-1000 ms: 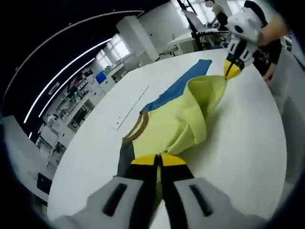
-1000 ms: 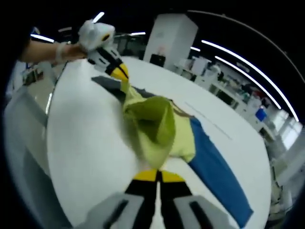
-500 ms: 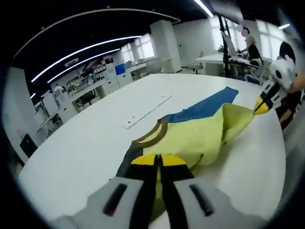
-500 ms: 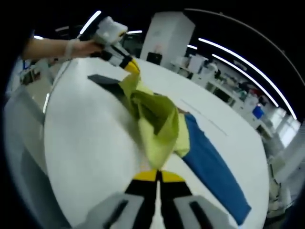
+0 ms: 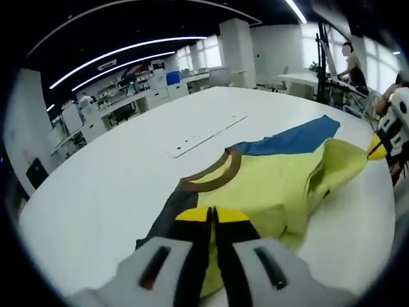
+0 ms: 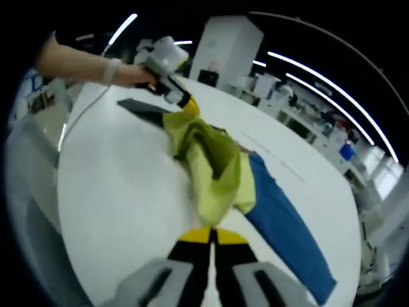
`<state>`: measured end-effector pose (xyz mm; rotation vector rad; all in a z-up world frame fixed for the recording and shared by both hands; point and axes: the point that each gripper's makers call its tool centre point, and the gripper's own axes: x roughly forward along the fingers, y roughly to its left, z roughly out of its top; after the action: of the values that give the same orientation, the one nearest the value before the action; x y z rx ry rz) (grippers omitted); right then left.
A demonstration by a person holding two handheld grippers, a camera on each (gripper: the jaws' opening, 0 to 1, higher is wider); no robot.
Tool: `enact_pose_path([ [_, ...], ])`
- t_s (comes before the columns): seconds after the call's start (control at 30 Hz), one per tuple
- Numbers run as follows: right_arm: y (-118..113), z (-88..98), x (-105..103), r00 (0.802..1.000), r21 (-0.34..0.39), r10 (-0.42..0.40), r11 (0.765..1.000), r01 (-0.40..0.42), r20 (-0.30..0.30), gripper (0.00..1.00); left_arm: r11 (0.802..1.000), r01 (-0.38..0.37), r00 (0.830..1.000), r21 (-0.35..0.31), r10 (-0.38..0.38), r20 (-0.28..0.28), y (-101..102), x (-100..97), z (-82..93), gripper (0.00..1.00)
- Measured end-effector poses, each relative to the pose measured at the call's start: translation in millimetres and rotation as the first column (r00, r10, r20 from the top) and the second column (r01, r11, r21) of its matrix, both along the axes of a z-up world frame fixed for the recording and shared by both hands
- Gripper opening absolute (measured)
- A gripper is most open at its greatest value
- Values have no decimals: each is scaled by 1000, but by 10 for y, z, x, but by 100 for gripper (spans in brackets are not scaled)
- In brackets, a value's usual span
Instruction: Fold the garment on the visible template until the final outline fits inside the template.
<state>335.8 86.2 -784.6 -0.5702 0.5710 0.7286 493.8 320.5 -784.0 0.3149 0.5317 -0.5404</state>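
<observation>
At the bottom centre of the left gripper view, the left gripper (image 5: 213,214) has its yellow-tipped jaws pressed together on the near edge of the yellow short-sleeved shirt with one blue and one dark grey sleeve (image 5: 275,185). Compared with a second ago, that shirt now lies lower and flatter on the round white table (image 5: 115,185), its brown collar opened out mid-frame. At the right edge, the right gripper (image 5: 377,150) pinches a far fold, lower than before. Beyond, upper centre, lies a pale flat strip (image 5: 204,135). The fold seems to be settling rather than finished.
</observation>
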Motion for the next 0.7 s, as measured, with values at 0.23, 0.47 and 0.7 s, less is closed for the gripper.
enact_pose_path([
  [0.23, 6, -38, -12, 1000, 6, -2, 1000, 2, -11, 0, 1000, 3, 999, 15, -2, -37, -14, 27, -184, 0],
  [0.47, -2, -32, 2, 1000, 13, -10, 1000, 10, -11, 0, 1000, 9, 999, 7, -9, -50, -28, 7, -219, 0],
  [0.7, -7, -28, -4, 1000, 11, -10, 1000, 10, -8, 0, 998, 57, 998, 26, -56, -30, -53, -64, -204, 2],
])
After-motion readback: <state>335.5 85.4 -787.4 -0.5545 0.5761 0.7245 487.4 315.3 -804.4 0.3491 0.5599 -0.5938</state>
